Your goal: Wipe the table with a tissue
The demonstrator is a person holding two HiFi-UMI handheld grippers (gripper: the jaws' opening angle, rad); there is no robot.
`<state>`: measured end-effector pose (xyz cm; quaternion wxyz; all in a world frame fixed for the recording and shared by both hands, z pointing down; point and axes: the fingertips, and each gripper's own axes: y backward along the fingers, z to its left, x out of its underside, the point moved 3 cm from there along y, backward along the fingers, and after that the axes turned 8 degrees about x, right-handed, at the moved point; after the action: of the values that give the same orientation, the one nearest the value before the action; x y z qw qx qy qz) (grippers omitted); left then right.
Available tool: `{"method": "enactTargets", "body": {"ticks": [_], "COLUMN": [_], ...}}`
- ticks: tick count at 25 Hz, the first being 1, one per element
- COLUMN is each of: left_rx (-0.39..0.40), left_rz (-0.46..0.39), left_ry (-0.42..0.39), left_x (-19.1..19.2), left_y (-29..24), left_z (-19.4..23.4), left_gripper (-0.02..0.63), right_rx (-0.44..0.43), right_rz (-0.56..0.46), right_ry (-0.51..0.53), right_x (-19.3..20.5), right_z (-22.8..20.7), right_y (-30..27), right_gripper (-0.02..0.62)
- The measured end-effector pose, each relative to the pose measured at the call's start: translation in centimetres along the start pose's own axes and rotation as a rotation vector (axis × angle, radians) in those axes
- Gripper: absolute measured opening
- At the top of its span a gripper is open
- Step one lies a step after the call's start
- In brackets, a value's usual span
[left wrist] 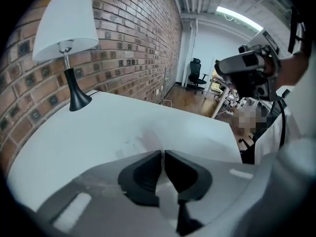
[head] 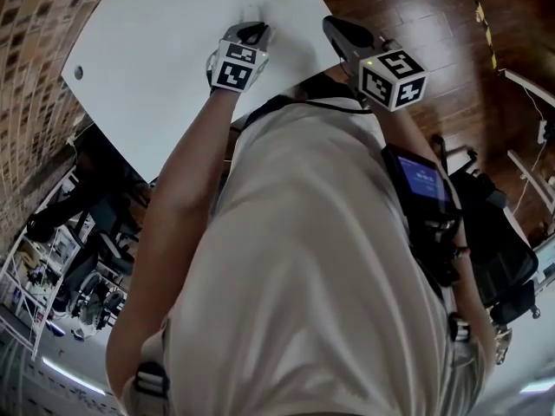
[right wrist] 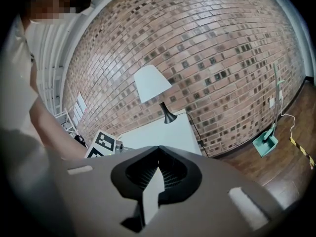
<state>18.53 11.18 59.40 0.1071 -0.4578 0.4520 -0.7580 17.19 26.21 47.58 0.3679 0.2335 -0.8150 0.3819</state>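
Head view: the left gripper (head: 252, 33) presses the tissue (head: 251, 13) on the table (head: 147, 50) at upper centre, arm stretched out; wiping looks under way, with much of the top likely left. Left gripper view: jaws pinch the tissue, tilted down. Right gripper view: the right gripper (right wrist: 158, 151) is closed and empty, held near level by the table's edge.

White-shaded lamp (left wrist: 65, 43) beside brick wall (left wrist: 138, 43); black office chair (left wrist: 197, 74) on wooden floor (left wrist: 191, 102).
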Motion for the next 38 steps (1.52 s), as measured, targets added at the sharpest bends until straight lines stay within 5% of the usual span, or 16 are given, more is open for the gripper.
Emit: {"method": "enactTargets", "body": {"ticks": [14, 20, 28, 31, 38], "left_rx": [0.016, -0.113, -0.305, -0.292, -0.062], "left_rz": [0.069, 0.009, -0.031, -0.034, 0.012], "left_ry": [0.070, 0.079, 0.274, 0.226, -0.016], "left_x": [2.7, 7.1, 8.9, 7.0, 2.6], "left_y": [2.4, 5.9, 8.6, 7.0, -0.6], "left_z": [0.1, 1.8, 7.6, 6.8, -4.1], "left_gripper": [0.031, 0.032, 0.031, 0.028, 0.029], "right_rx": [-0.041, -0.068, -0.080, -0.083, -0.081], "right_rz": [-0.025, -0.016, 0.003, 0.006, 0.015], "right_ry": [-0.023, -0.012, -0.009, -0.008, -0.011], "right_x": [-0.9, -0.8, -0.3, -0.1, 0.6], "right_z": [0.9, 1.5, 1.6, 1.7, 1.4], "right_y": [-0.4, -0.6, -0.6, -0.7, -0.1], "right_gripper": [0.008, 0.008, 0.008, 0.008, 0.008]}}
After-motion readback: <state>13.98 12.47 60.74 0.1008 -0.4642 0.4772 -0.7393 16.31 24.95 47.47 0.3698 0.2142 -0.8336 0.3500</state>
